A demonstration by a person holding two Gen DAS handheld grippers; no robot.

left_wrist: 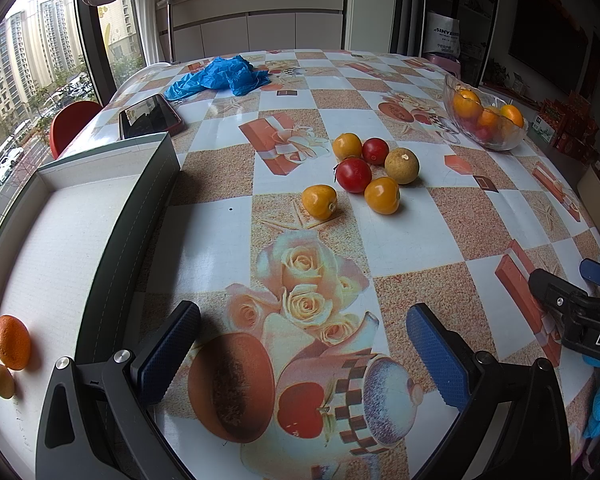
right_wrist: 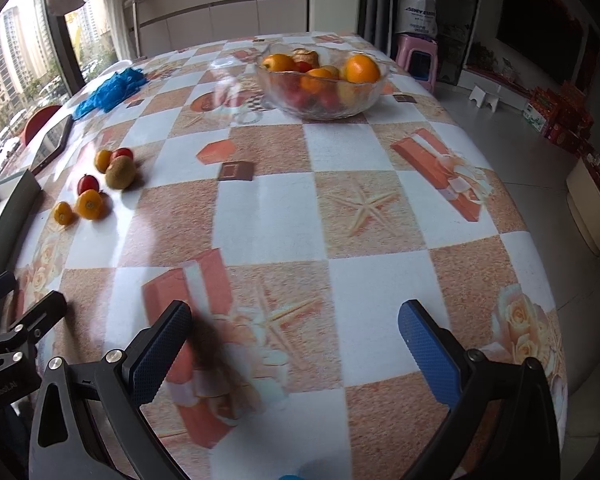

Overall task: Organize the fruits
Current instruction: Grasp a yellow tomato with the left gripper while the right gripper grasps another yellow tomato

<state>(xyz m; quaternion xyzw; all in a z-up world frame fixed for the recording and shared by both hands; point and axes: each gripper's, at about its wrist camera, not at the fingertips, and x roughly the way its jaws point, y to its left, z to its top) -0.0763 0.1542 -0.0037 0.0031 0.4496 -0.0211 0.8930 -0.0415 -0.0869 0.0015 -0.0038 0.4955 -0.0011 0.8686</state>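
We are working over the checked tablecloth with both the left gripper and the right gripper hanging wide open and holding nothing. Only an orange and a small brownish fruit are lying in the white box, so we are judging the sorting barely begun. Six loose fruits are waiting mid-table, well apart from the glass bowl holding more.

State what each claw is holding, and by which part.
Nothing. The left claw and right claw are both open and empty above the table.
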